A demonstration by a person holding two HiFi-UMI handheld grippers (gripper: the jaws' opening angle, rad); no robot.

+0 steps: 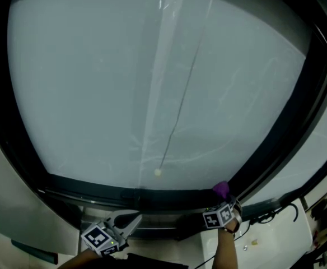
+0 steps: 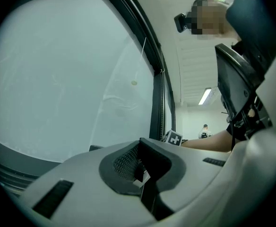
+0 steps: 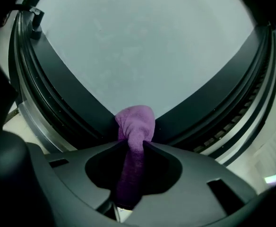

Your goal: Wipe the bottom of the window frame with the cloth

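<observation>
**Cloth sits in the frame's right-hand corner, the rail runs away to the left**

The right gripper [image 3: 133, 146] is clamped on a purple cloth [image 3: 136, 121]; the cloth is pinched into a narrow roll between the jaws and bulges out past their tips in a rounded wad. That wad presses against the dark window frame [image 3: 72, 98], right where the bottom rail meets the right-hand upright; the two dark bands fan out from it on either side.

From the head view the same picture holds: the cloth [image 1: 221, 189] sits at the lower right corner of the frame [image 1: 152, 196], with the right gripper [image 1: 223, 199] just beneath it and pointing up at the frosted glass [image 1: 152, 83].

The relation that matters is this: the bottom rail lies lengthwise across the view, and nearly all of it stretches to the left of the cloth; so the wipe probably has to run leftward along that long axis, with the wad kept down on the rail.

The left gripper [image 1: 134, 219] sits below the middle of the rail, near it but not touching; its own view shows its jaws [image 2: 142, 174] brought together with nothing between them. The right hand is the one at the frame and the only one carrying the cloth; the left looks idle for now.
</observation>
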